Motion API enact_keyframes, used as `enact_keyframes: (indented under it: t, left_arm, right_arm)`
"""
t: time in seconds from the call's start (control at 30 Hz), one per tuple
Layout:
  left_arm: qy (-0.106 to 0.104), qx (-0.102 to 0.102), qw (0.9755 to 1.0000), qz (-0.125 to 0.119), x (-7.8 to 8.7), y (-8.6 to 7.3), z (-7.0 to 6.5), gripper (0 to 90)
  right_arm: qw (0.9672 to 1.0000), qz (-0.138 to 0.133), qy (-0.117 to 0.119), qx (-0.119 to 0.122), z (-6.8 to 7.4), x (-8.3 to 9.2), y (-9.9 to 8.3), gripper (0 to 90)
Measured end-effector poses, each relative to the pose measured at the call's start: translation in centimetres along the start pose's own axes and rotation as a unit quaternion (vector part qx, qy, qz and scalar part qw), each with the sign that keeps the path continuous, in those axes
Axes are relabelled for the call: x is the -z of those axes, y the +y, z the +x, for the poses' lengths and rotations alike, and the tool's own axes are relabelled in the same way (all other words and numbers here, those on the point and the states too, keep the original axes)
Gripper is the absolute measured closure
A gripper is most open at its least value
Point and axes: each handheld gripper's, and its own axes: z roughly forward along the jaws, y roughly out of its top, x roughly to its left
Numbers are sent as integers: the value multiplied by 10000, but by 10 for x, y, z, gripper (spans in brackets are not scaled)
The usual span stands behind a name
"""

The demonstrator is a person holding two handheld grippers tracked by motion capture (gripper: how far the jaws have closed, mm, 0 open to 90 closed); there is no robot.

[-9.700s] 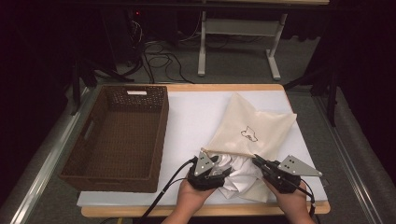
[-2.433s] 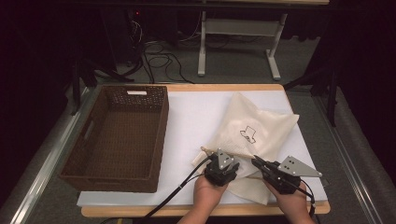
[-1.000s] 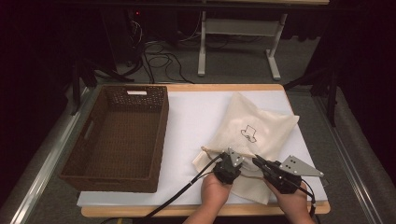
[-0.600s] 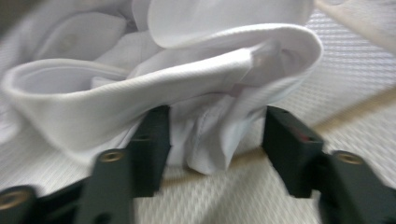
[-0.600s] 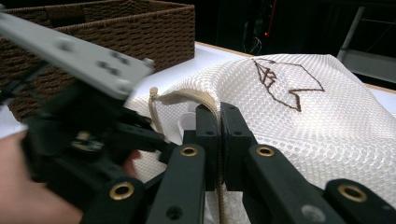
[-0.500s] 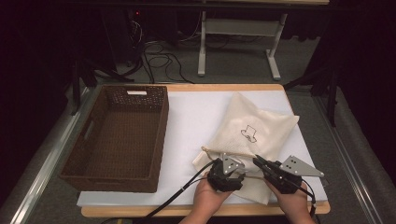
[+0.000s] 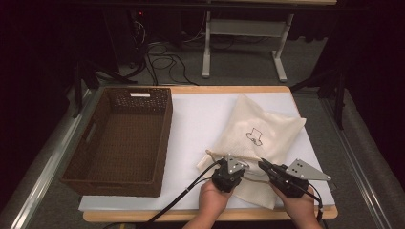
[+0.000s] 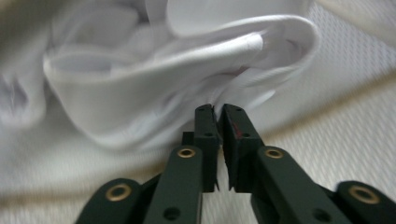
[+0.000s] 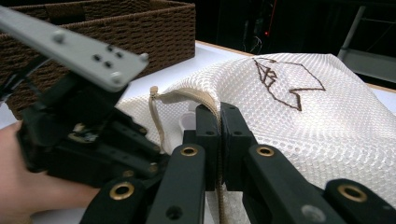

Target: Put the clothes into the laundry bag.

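A cream mesh bag [image 7: 260, 129] with a dark stitched emblem lies on the right of the white mat. My right gripper [image 7: 262, 164] is shut on the bag's tan zipper edge [image 9: 187, 95] and holds the mouth lifted; its jaws [image 9: 218, 108] pinch the tape. My left gripper [image 7: 243, 168] points into that mouth from the left. Inside, its jaws [image 8: 215, 108] have just been closing and now stand shut on a thin fold of the white cloth [image 8: 154, 88], with the mesh [image 8: 327, 116] around it.
An empty brown wicker basket [image 7: 119, 138] stands on the left half of the table. The white mat [image 7: 196, 109] lies bare between the basket and the bag. Both hands are at the table's front edge; the left gripper's cable trails off toward the front left.
The white cloth that spilled out of the bag's mouth at first now lies under the mesh. My left gripper has shifted right to the mouth. The right gripper has kept still.
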Motion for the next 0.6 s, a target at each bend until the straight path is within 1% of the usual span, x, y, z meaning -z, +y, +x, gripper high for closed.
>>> enact_keyframes:
  t: [0.03,0.07,0.13,0.17,0.2,0.27,0.33,0.37,0.4,0.47,0.5,0.57,0.6]
  left_arm:
    - [37,-4,10000,-51,-2,3,-1,856]
    - [20,39,9999,-121,-6,6,-4,856]
    - [-7,128,9999,-113,-11,8,-7,850]
    - [64,120,9998,-132,-14,8,-9,832]
    - [71,133,9998,-134,-15,8,-11,772]
    - [-17,110,9999,-28,-15,6,-12,681]
    - [-66,26,10000,31,-11,3,-13,565]
    - [-121,22,9999,-6,-8,1,-13,466]
    - [-143,-9,9999,-43,-4,-1,-14,466]
    - [-161,-69,9998,-122,7,-7,-16,382]
    - [-144,-109,9997,-149,13,-10,-17,355]
    - [-164,-122,9997,-148,26,-16,-15,294]
    - [-184,-130,9996,-143,33,-19,-13,284]
  right_arm:
    - [10000,-1,0,-1,0,0,0,890]
    - [10000,-5,-9,-9,0,0,0,891]
    - [10000,-9,-14,-32,0,0,0,890]
    - [10000,-17,8,-9,-1,0,-1,890]
    - [10000,3,7,-46,-1,0,-1,890]
    - [10000,11,6,-56,0,0,-1,890]
    - [10000,-1,5,-28,-1,1,-1,890]
    - [10000,-4,27,-40,-1,1,-1,890]
    - [10000,-4,27,-40,-1,1,-1,890]
    - [10000,-2,12,-24,-1,0,-1,890]
    - [10000,8,7,-21,0,0,-1,890]
    - [10000,19,-8,3,0,0,-1,890]
    - [10000,23,-9,1,0,0,-1,890]
